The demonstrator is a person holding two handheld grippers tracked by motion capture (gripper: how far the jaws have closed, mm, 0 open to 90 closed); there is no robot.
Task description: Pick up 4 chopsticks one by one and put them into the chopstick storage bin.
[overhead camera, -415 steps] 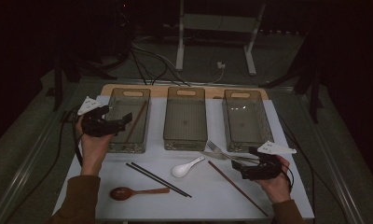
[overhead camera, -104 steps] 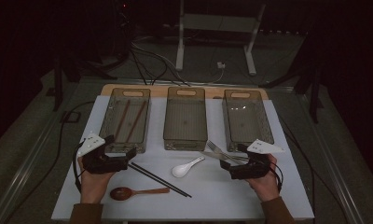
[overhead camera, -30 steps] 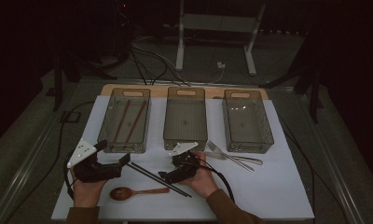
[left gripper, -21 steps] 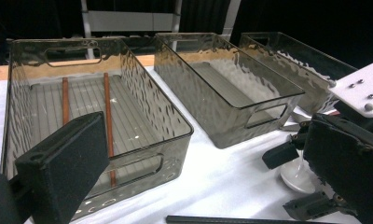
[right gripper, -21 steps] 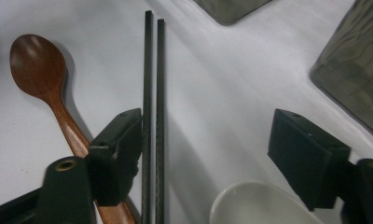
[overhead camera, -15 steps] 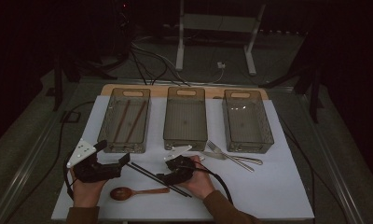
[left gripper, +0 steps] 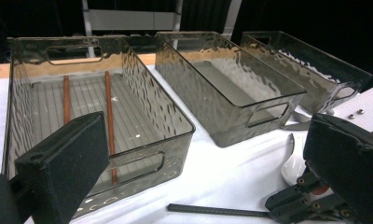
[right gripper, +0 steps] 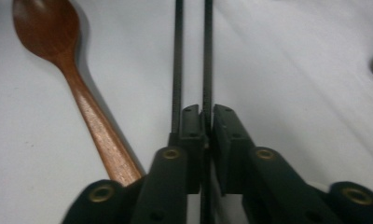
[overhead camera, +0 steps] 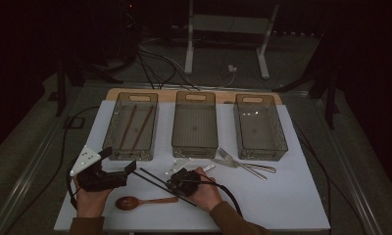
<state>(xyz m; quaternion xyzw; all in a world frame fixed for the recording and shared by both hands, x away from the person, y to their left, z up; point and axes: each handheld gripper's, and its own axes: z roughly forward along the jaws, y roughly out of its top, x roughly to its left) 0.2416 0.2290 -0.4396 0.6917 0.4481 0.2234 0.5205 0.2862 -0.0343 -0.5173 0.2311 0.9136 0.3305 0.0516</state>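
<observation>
Chopsticks: black pair (overhead camera: 157,178) lies flat on the white table (overhead camera: 292,196), between the two hands, just in front of the left and middle bins.
Long axis: a diagonal in the high view, far ends toward the left gripper and the left bin, near ends toward the person's right hand.
Right gripper (right gripper: 204,116): jaws drawn narrow around one chopstick (right gripper: 207,56), which runs straight up between them; the other chopstick (right gripper: 177,56) lies parallel, just outside the left jaw (in that gripper's own view).
Left gripper (overhead camera: 120,169): jaws spread wide, nothing between them, held above the table near the far ends of the sticks.
Hidden or unclear: near ends of the pair pass under the right gripper and hand in the high view; the white spoon (left gripper: 294,163) is partly covered by the right gripper in the left gripper view; the room beyond the table is too dark to read.
Left bin (overhead camera: 133,126): holds two brown chopsticks (left gripper: 109,112), lying lengthwise, side by side but apart.
Middle bin (overhead camera: 195,125): nothing in it.
Right bin (overhead camera: 259,127): nothing in it.
Wooden spoon (overhead camera: 135,201): lies beside the black pair, bowl toward the left hand, handle close to the sticks.
Fork (overhead camera: 240,164): lies near the front of the right bin.
</observation>
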